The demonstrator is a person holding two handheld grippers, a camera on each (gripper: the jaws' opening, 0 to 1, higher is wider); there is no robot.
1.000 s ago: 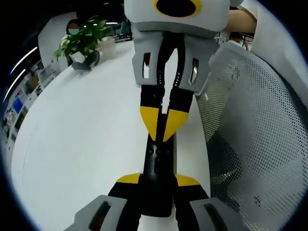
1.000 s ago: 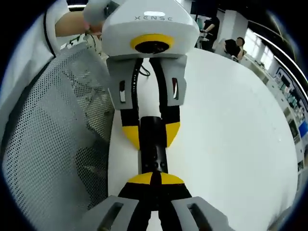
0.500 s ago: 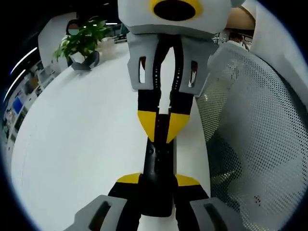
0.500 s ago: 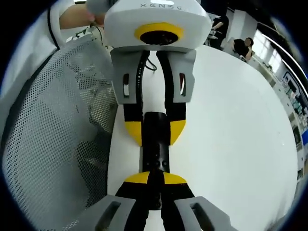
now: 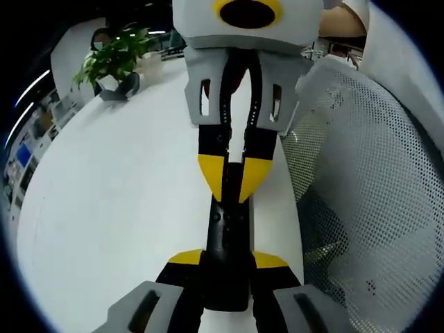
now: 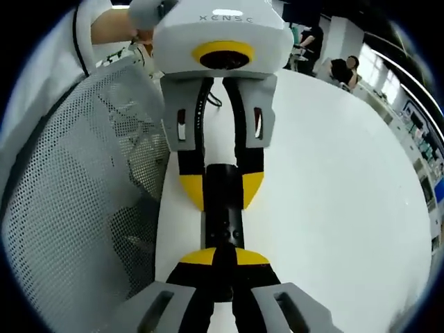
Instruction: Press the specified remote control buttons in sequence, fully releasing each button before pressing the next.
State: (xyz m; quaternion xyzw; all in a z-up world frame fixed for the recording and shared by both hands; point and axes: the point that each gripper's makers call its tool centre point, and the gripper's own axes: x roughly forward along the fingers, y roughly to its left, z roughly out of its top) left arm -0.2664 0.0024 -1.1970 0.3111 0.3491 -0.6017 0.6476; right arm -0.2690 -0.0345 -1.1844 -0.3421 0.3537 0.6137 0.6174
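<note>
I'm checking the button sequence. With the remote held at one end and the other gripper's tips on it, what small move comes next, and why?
Probably lift the right gripper straight off the remote. Its shut tips sit on the buttons while the left gripper clamps the far end, so a full release seems due.

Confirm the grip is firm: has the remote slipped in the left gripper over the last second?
No. The remote sits at the same spot between the left gripper's yellow tips as before, with no slide or twist.
</note>
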